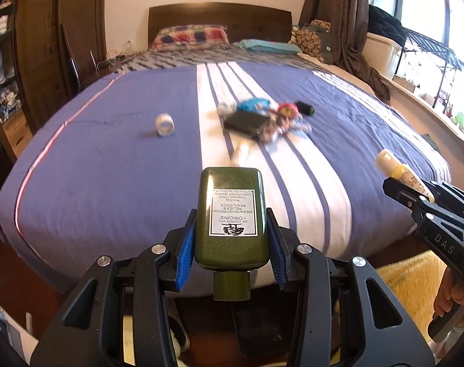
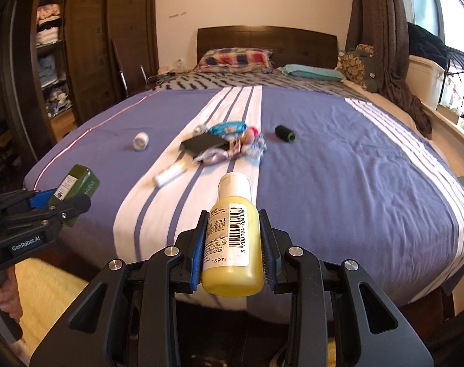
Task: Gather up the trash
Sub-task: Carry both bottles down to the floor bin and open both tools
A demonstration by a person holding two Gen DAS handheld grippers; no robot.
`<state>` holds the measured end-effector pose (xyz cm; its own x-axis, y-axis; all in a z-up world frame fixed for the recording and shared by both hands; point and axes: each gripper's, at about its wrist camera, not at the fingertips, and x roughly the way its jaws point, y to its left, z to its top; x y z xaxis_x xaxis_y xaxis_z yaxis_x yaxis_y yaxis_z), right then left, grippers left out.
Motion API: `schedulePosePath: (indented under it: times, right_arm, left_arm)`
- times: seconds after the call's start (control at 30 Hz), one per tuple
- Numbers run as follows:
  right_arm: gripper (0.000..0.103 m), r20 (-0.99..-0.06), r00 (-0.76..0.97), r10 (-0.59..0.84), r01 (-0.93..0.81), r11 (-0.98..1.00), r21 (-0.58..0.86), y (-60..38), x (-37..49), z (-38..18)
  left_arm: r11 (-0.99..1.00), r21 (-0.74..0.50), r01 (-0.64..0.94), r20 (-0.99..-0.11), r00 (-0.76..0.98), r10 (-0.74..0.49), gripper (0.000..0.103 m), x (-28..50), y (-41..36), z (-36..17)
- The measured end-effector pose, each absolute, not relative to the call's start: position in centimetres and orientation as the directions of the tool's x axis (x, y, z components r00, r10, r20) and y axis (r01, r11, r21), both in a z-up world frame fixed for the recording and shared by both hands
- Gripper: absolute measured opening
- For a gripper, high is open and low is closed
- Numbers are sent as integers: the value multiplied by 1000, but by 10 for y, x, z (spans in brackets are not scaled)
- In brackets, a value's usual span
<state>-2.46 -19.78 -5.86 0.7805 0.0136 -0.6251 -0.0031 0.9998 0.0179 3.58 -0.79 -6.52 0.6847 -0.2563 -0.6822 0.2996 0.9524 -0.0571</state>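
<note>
Tongs both loaded: left tongs (image 1: 230, 238) clamped on green bottle (image 1: 231, 218), right tongs (image 2: 233, 252) on yellow bottle (image 2: 232, 244), both off the bed's (image 2: 354, 183) foot. Best kept squeezed until over a bin, none visible. Remaining litter pile (image 2: 225, 145) mid-bed.

a bed (image 2: 339, 168) with a blue cover (image 1: 109, 168), white stripes down the middle. on it near the centre: a tape roll (image 2: 140, 141) off to the left, a black box (image 2: 206, 146), a blue packet (image 2: 227, 129), crumpled wrappers (image 2: 232, 153), a white tube (image 2: 170, 175), and a black spool (image 2: 284, 133) apart to the right. pillows (image 2: 236, 56) lie by the headboard (image 2: 267, 42).
</note>
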Motion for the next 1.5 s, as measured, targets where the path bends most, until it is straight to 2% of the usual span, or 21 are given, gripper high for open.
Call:
schedulePosePath:
  times: [0.5, 0.77, 0.93, 1.07, 1.37, 1.43, 1.5]
  right_arm:
    - [32, -793, 609, 8, -20, 1000, -5, -183, -47, -150]
    - [32, -865, 498, 53, -4, 998, 58, -187, -45, -199]
    - [32, -898, 436, 59, 21, 997, 75, -190, -36, -225]
    - [32, -923, 365, 122, 20, 990, 139, -191, -28, -247]
    - [33, -942, 295, 159, 28, 984, 174, -188, -14, -268]
    - [34, -940, 301, 160, 28, 984, 177, -188, -12, -266]
    - [42, -938, 309, 155, 36, 984, 175, -189, -12, -264]
  left_arm:
    - [929, -101, 357, -833, 480, -275, 40, -5, -23, -167]
    - [918, -123, 377, -910, 326, -256, 40, 4, -39, -236]
    - [906, -146, 397, -939, 234, -254, 40, 8, -49, -269]
    - [901, -179, 394, -950, 170, -263, 40, 12, -54, -289]
    - [896, -206, 394, -956, 113, -270, 40, 20, -56, -303]
    - [897, -210, 389, -956, 111, -272, 46, 20, -56, -305]
    - [899, -207, 386, -955, 119, -271, 54, 22, -55, -303]
